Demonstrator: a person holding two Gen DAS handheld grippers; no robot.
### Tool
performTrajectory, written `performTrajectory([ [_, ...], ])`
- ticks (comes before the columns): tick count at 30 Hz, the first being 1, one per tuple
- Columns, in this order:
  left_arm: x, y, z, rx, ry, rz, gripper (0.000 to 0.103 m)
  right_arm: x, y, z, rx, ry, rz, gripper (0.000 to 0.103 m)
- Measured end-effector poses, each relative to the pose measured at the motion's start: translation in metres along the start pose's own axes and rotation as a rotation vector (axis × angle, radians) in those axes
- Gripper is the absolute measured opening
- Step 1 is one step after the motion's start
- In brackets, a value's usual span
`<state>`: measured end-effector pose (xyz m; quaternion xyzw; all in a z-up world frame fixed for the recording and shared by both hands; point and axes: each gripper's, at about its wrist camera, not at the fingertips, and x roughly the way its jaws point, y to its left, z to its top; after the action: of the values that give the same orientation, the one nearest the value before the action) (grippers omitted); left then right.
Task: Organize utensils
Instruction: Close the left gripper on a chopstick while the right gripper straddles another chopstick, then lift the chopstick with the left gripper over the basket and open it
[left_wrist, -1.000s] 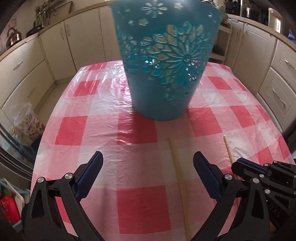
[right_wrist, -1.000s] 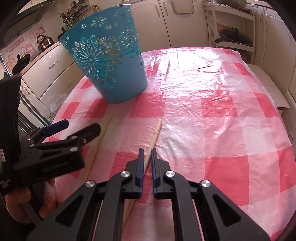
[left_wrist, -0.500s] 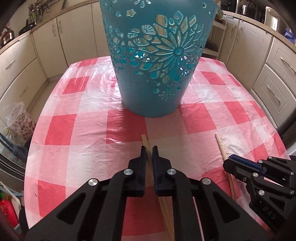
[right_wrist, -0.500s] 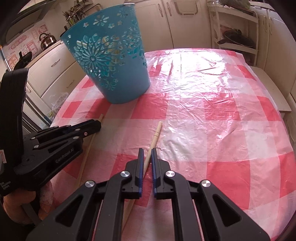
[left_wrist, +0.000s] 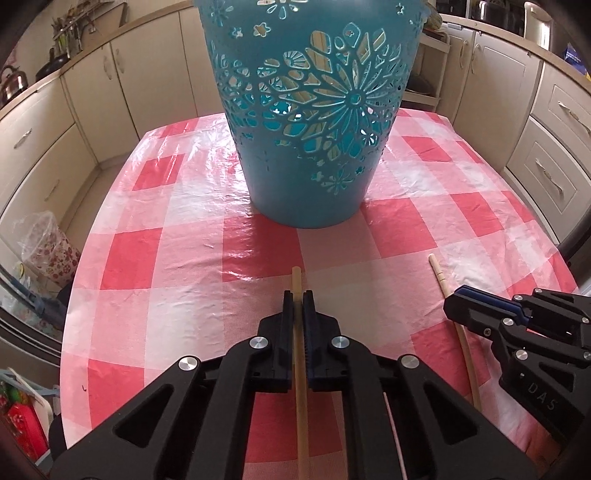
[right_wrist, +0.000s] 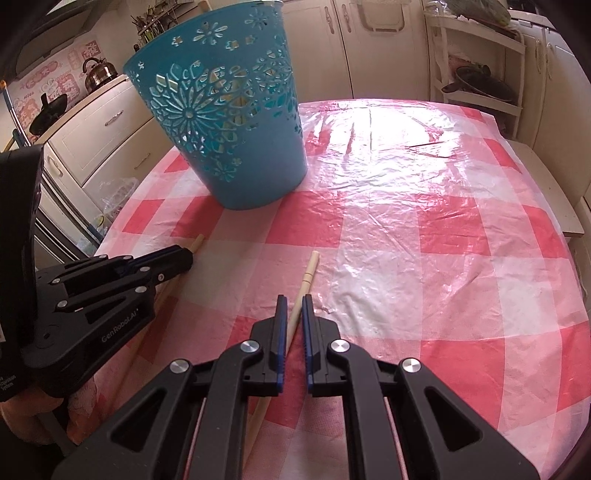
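Jaws of the left gripper (left_wrist: 297, 295) have just closed on one chopstick (left_wrist: 300, 369); jaws of the right gripper (right_wrist: 291, 299) are clamped on the other chopstick (right_wrist: 308, 271). Both sticks lie on the checked surface (right_wrist: 406, 221), near the teal perforated basket (left_wrist: 314, 110) — more sticks show through its cutouts. Basket: light, stiff plastic, likely to tip if knocked. Chopsticks: thin, rigid, smooth — judged prone to pivot; grip near mid-length.
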<state>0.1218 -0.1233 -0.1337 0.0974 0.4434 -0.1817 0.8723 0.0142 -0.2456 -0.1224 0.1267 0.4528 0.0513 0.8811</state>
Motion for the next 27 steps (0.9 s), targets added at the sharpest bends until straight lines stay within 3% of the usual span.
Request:
performTrajectory([
  [9,-0.024,-0.002,0.004,0.015,-0.057,-0.025,0.005,0.0,-0.002,0.0,0.007,-0.005,0.007,0.009],
  [15,-0.059,0.013,0.009,-0.034,-0.105,-0.137,0.005,0.0,-0.002,0.0,0.002,-0.008,0.007,0.011],
  [19,-0.104,0.034,0.022,-0.099,-0.181,-0.238,0.005,0.0,-0.001,-0.001,0.002,-0.008,0.007,0.011],
  [27,-0.171,0.057,0.095,-0.148,-0.395,-0.292,0.005,0.0,-0.001,-0.001,0.006,-0.008,0.013,0.011],
])
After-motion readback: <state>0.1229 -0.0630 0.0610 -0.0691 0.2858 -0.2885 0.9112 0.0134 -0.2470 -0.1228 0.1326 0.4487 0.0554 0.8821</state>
